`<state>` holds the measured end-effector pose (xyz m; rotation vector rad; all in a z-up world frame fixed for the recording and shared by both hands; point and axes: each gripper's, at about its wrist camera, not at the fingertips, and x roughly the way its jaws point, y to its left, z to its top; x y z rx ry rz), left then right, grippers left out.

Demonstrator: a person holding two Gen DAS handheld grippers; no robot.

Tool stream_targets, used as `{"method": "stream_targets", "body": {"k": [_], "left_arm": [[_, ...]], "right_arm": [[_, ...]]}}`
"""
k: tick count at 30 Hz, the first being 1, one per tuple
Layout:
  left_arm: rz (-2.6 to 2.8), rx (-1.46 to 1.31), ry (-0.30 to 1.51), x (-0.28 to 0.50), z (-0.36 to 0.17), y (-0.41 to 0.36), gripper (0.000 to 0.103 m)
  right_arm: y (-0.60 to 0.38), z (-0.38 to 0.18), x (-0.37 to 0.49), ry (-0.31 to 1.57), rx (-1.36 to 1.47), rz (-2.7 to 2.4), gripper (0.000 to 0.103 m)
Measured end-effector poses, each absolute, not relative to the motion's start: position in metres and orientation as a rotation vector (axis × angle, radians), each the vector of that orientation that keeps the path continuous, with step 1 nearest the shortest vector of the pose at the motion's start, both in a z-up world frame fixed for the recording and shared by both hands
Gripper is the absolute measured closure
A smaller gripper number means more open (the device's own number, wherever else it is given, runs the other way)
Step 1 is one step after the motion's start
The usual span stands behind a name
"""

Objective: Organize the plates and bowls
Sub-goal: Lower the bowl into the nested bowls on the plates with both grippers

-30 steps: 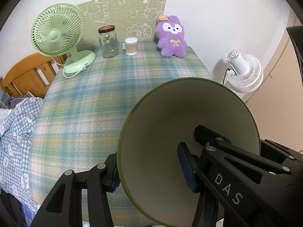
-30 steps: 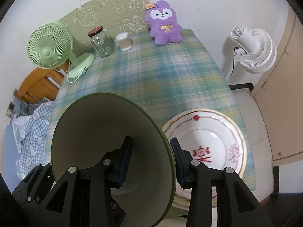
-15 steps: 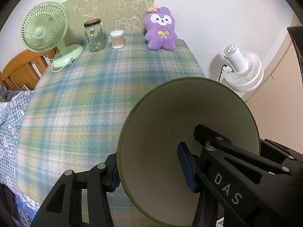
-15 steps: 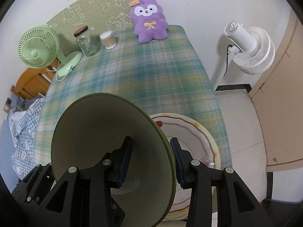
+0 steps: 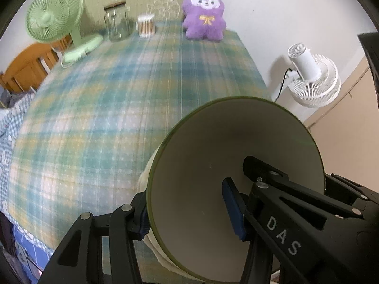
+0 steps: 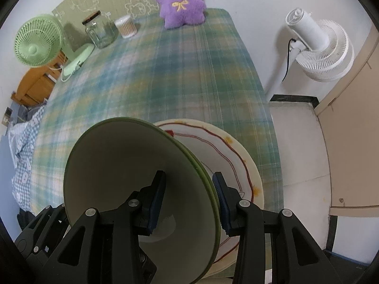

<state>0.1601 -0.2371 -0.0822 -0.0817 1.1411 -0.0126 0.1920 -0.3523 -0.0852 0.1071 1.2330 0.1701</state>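
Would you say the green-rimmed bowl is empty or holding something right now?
Empty. The green-rimmed bowl shows only its bare cream inside in both wrist views, with the pads of each tool clamped over its rim.

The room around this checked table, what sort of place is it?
Most likely a bedroom or small living room at home: a wooden bed frame with checked bedding beside the table, a purple plush toy on it, and a white standing fan.

Both wrist views overlook (steeply, closely) the table [image 5: 99, 108].
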Motion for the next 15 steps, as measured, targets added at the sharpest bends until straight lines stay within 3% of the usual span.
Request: {"method": "stream_targets", "body": {"k": [15], "left_arm": [[-0.002, -0.087, 1.152, 0.1637, -0.0838, -0.2472, 0.049]], "right_arm": [[-0.3613, -0.0868, 0.1950, 1.242, 0.114, 0.187, 0.056]]}}
